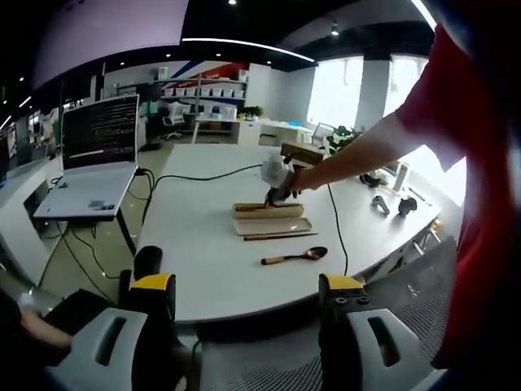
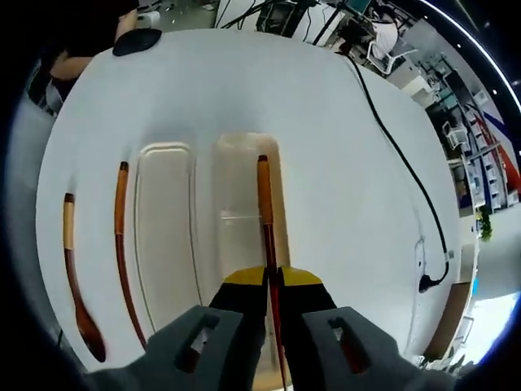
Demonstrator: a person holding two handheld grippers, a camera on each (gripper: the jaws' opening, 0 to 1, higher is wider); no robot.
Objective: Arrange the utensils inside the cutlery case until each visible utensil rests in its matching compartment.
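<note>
The room is lit brightly by ceiling strip lights (image 1: 244, 45) and overexposed windows (image 1: 350, 90). Glare is cast on the white bench (image 2: 342, 163), soft shadows are thrown, and straight edges are bent by fisheye distortion.

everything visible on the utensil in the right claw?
The utensil is a slim wooden stick, chopstick-like, with a lighter orange-brown far end and a dark reddish near part. The right claw is shut on its dark part. It lies lengthwise over the case's clear compartment, far tip near the end wall. Whether it rests on the floor is unclear.
</note>
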